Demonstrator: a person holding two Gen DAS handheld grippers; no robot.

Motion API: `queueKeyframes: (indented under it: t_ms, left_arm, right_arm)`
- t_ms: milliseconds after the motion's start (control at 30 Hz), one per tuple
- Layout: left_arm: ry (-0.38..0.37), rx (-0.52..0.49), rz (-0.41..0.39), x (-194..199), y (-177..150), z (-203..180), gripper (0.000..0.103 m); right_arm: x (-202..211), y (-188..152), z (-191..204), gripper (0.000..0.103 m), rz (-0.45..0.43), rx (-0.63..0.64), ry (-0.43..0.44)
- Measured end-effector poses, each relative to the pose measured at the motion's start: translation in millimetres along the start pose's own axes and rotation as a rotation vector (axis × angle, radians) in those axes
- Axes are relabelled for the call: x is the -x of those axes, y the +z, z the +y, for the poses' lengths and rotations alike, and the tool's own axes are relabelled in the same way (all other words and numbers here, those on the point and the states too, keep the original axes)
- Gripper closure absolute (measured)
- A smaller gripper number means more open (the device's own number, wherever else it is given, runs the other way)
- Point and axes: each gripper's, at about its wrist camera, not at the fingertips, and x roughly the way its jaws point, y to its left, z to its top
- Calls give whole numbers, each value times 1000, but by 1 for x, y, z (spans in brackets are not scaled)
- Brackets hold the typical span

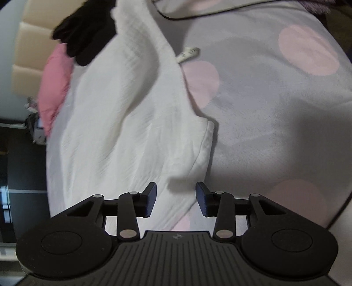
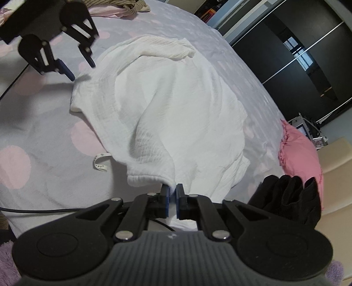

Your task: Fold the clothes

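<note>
A white crinkled garment (image 1: 123,123) lies spread on a grey bedspread with pink dots (image 1: 275,105). It also shows in the right wrist view (image 2: 176,114). My left gripper (image 1: 176,198) is open, hovering just above the garment's near corner and touching nothing. It shows in the right wrist view (image 2: 82,70) at the garment's far corner. My right gripper (image 2: 173,193) is shut on the garment's near edge, which is pinched between its pads.
A black garment (image 2: 288,198) and a pink garment (image 2: 301,149) lie beside the white one near the beige headboard (image 2: 334,167). A white label strip (image 2: 100,162) lies on the bedspread (image 2: 39,123). A black cable (image 2: 44,210) runs along the bed. Striped clothes (image 2: 123,5) lie far off.
</note>
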Motion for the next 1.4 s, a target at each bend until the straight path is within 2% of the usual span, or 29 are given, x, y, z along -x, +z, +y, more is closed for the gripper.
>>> queueKeyframes:
  t_ms: [33,100,200,433,567,600,633,700,800,833,967,1133,1167,1200,1233,1300,1400]
  left_arm:
    - [-27,-10,-1,-3,1,1,75]
    - [-68,9,-11,-5,1,6,93]
    - [-89,23,-26,0,-1,10,103]
    - [-66,149,10,50,-30,21,103]
    - [33,161,27,69,-40,13,103]
    - [33,161,28,70,-39,11,102]
    - [33,160,28,71,-38,8,101]
    - [30,128,25,67,-32,5,87]
    - [29,93,4,58,-21,4,72]
    - [23,85,-4,54,-18,5,71]
    - [-19,48,-14,28,-6,10,71]
    - [-120,9,13,-8,1,23,71]
    - [-145,13,11,-12,3,25,77]
    - [-171,21,10,-13,4,28,88]
    - [-195,29,9,-14,5,30,89]
    - [-186,23,0,-9,4,30,92]
    - [-172,82,-2,5,-6,35,94]
  right_arm:
    - [-2,-2,-1,96,2,-5,6]
    - [-7,-6,-5,96,6,-19,18]
    - [-13,-9,-9,96,17,-33,31]
    - [-12,-9,-16,96,16,-19,50]
    - [-7,-6,-11,96,11,-5,46]
    - [-7,-6,-10,96,12,-2,46]
    - [-7,-6,-8,96,14,2,44]
    - [-6,-5,-6,96,16,6,43]
    - [-4,-6,-5,96,14,4,41]
    - [-4,-6,-5,96,14,4,41]
    - [-1,-6,-4,96,11,1,40]
    - [-3,-10,-4,96,3,-2,59]
    - [-4,-11,-4,96,1,-4,63]
    - [-6,-12,-4,96,1,-8,67]
    - [-7,-13,-5,96,2,-13,71]
    - [-11,-15,-7,96,8,-21,77]
    - [-15,-18,-13,96,21,-40,81]
